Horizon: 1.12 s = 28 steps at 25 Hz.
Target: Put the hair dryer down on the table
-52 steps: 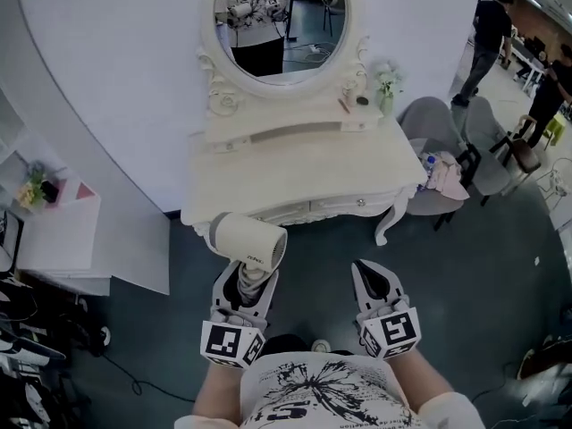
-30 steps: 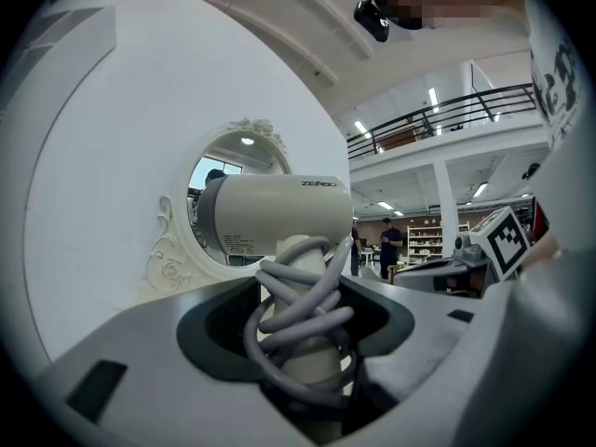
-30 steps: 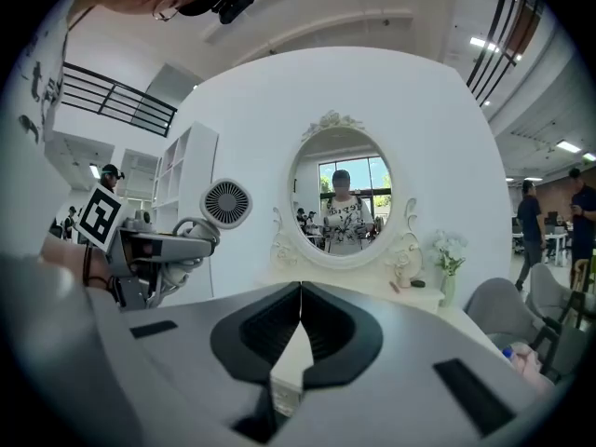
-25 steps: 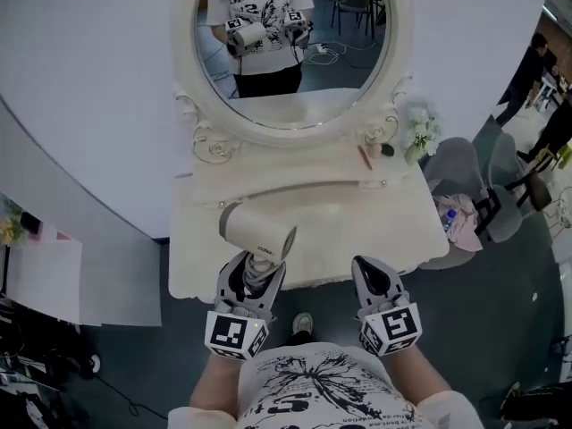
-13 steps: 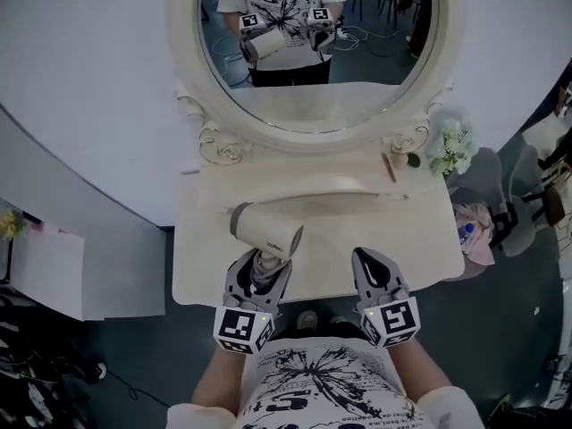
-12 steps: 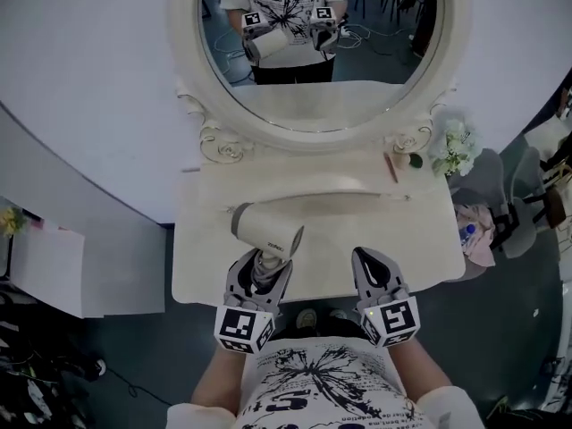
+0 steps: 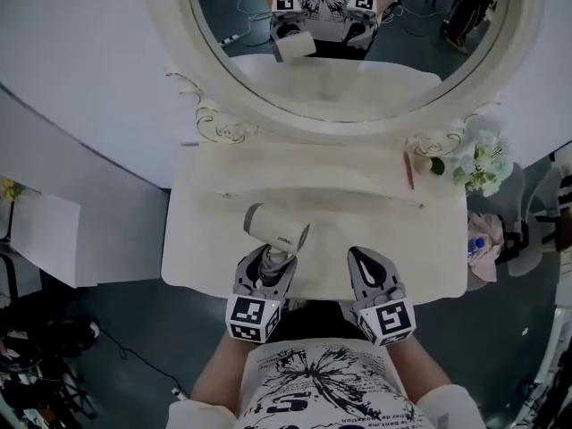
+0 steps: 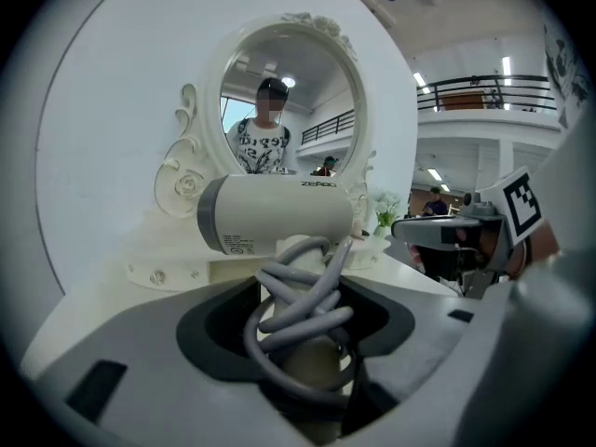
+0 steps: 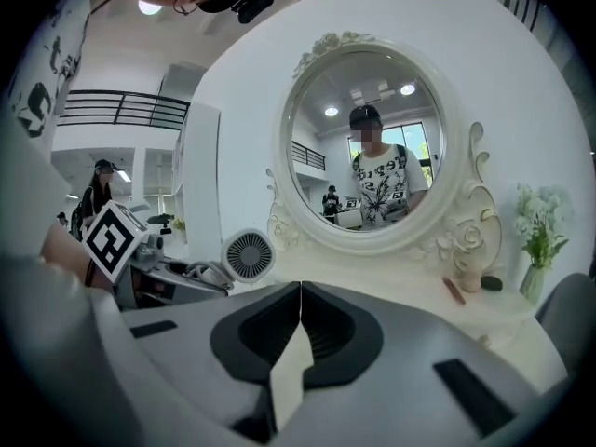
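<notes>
A white hair dryer [image 7: 275, 229] with a grey cord wound round its handle is held over the front part of the cream dressing table [image 7: 357, 222]. My left gripper [image 7: 271, 262] is shut on the handle, with the barrel lying level above the jaws. In the left gripper view the barrel [image 8: 279, 214] and the cord loops [image 8: 303, 296] fill the space between the jaws of the left gripper [image 8: 312, 317]. My right gripper [image 7: 360, 257] hovers at the table's front edge, shut and empty. From the right gripper [image 9: 300, 310] view the dryer's round rear grille [image 9: 250, 254] shows at left.
A large oval mirror [image 7: 357, 43] in an ornate frame stands at the table's back. At the back right are a vase of white flowers [image 7: 483, 164], a thin pinkish stick [image 7: 409, 170] and a small dark thing [image 7: 437, 166]. A chair with clothes [image 7: 487, 239] stands at right.
The person has stepped up to the table; it and the mirror now fill more of the view. Both grippers now reach over the table's front, the left still holding the dryer.
</notes>
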Motion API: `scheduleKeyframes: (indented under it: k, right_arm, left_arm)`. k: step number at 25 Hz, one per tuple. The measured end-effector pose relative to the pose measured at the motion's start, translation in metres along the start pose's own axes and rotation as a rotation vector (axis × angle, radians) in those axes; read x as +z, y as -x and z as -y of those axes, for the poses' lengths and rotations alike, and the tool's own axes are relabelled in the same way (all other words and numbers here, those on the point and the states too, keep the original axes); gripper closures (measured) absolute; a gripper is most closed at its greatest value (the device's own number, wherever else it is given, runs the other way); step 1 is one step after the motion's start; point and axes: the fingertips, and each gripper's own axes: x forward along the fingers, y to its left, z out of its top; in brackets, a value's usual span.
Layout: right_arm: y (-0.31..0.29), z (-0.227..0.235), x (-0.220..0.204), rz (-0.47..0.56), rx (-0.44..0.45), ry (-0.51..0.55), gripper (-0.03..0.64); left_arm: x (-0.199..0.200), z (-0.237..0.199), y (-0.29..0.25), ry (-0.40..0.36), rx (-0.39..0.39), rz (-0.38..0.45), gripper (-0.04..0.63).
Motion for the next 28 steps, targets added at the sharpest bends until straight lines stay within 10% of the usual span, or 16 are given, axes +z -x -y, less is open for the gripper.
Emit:
scheduleKeyframes:
  k: [15, 28]
  right_arm:
    - [-0.01, 0.056, -0.046, -0.09, 0.026, -0.08, 0.598]
    - [-0.001, 0.066, -0.051, -0.099, 0.016, -0.084, 0.598]
  left_arm:
    - [-0.1, 0.006, -0.086, 0.072, 0.075, -0.309, 0.342]
    - [-0.12, 0.007, -0.101, -0.008, 0.123, -0.414, 0.341]
